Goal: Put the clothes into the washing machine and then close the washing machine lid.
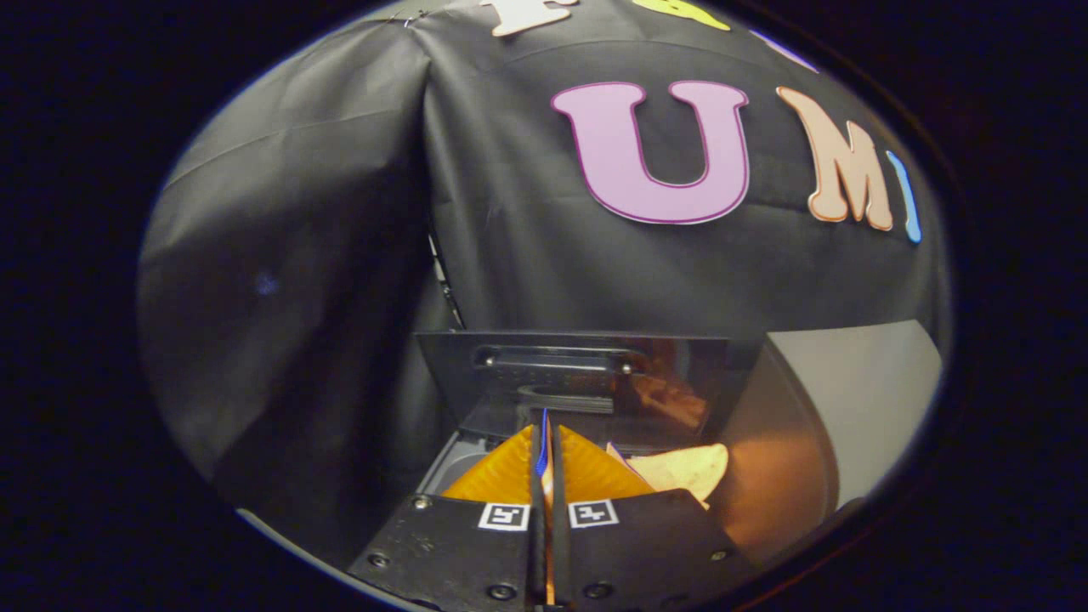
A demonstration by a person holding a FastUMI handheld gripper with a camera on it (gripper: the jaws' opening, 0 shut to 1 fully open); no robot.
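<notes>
Cream-coloured cloth [680, 472] is seen lying just ahead and right of the gripper [544, 459], beneath the raised glossy lid [586, 382] of the washing machine [778, 476]. Fingers are pressed nearly together, a thin sliver of fabric seemingly pinched between them.

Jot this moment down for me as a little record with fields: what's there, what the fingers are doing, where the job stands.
place: booth with black cloth wall
machine: washing machine, lid raised, standing upright beyond the fingers
gripper: fingers closed together, a thin strip of cloth pinched between them
clothes: pale cloth just ahead of the fingers, to their right, below the lid
lid surface: shiny, mirrors orange shapes
task stage: lid not yet closed
</notes>
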